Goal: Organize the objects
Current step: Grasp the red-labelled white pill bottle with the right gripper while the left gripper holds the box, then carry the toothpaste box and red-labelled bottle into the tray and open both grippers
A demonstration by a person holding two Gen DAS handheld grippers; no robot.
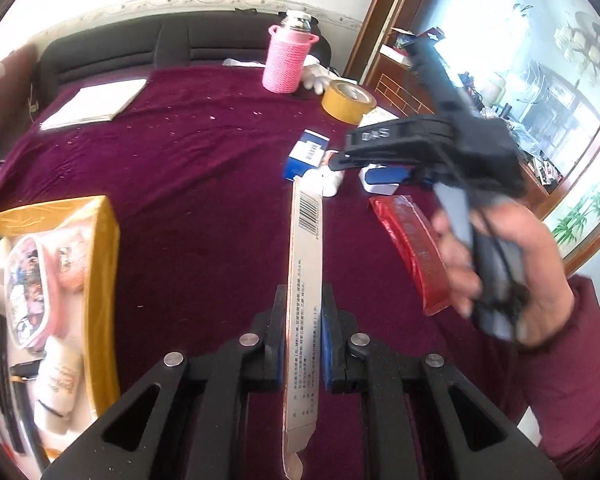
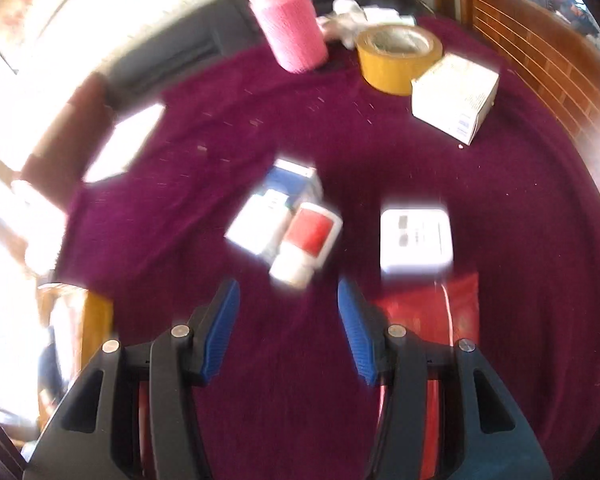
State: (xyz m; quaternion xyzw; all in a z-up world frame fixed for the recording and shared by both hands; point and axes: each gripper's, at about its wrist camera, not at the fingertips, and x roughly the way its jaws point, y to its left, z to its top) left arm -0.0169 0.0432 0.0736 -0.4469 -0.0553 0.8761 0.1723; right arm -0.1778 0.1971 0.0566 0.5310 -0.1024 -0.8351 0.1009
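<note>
Bed cover: dark magenta cloth, flecked with pale crumbs.
Headboard: dark and padded, at the far edge of the cloth.
Wall border: pale strip with a vine pattern above the headboard.
Cabinet: brown wooden frame on the right, its glass front bright with glare.
Slatted wooden panel: reddish brown, beside the cloth's right edge.

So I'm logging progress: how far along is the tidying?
Done: yellow cardboard box already holds several items. In hand: left gripper clamps a long thin carton; right gripper is open, empty. Left: white red-labelled bottle, red packet, yellow tape roll on the maroon cloth.
</note>
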